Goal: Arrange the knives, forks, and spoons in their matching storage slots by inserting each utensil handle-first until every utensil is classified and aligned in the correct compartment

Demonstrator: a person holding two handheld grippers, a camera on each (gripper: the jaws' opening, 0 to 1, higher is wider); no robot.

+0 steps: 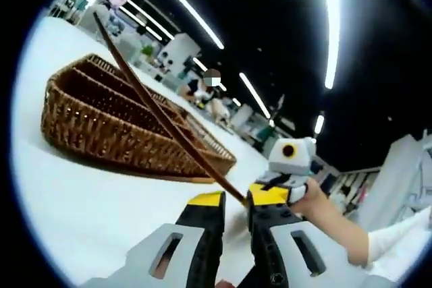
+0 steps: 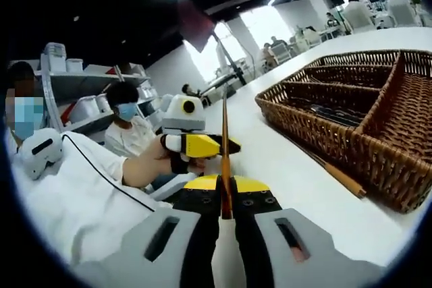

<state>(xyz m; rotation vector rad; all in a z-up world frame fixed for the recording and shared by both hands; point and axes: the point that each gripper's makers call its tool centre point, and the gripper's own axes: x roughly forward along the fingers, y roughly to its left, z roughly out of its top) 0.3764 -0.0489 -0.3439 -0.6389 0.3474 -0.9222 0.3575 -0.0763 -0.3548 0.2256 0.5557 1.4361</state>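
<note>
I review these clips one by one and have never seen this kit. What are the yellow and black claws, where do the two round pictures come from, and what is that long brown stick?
No robot here: a person holds a two-jaw gripper in each hand, and a fisheye camera rides on each, looking along its jaws. In the left gripper view, the left gripper shows at the bottom, with the right gripper and the person's hand entering from the right. The right gripper view looks along the right gripper, jaws shut on a slim brown utensil; its working end is too unclear to name. A wicker basket with compartments stands on the white table. A second wooden handle lies beside the basket.
</note>
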